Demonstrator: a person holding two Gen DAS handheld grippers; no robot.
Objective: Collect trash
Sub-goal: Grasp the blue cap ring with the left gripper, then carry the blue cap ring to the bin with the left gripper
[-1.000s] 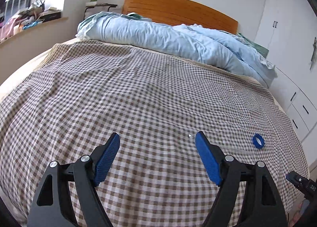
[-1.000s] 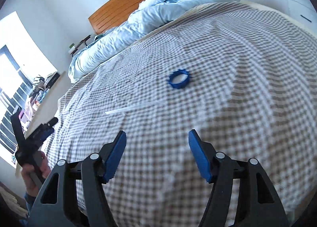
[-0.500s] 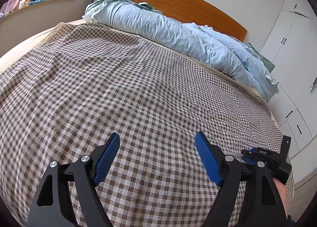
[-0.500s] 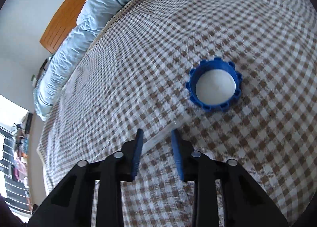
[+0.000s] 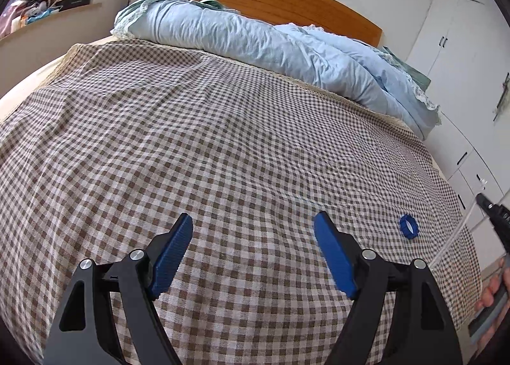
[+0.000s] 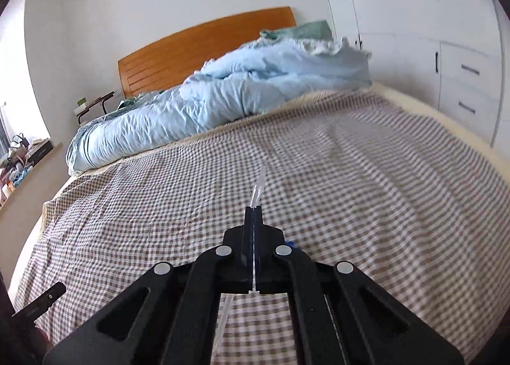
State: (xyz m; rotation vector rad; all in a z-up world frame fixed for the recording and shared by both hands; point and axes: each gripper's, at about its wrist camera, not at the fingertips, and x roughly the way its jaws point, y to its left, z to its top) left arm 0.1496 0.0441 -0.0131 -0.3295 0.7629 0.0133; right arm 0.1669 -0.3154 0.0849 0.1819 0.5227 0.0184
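Pinching so thin a thing left little margin: the right gripper (image 6: 253, 210) had just been closing, and its jaws stood pressed together on a clear plastic straw wrapper (image 6: 258, 184), a limp, narrow, see-through strip whose tip poked out ahead of the fingertips while the rest trailed below the jaws. In my judgement it could slide out, since the film looked slick and was gripped across only a small part of its length; a quick swing of the hand would probably be enough to free it. From the left wrist view the same strip dangled beneath that gripper at the bed's right edge, clear of the cloth. The blue bottle cap (image 5: 408, 226), a small ridged plastic ring, lay on the brown-and-white checked bedspread (image 5: 197, 148), near the right edge and uncollected; soft, wrinkled fabric might let it tip or roll when nudged. The left gripper (image 5: 253, 253) hung over the spread with its ribbed blue pads (image 5: 173, 251) wide apart and nothing between them.
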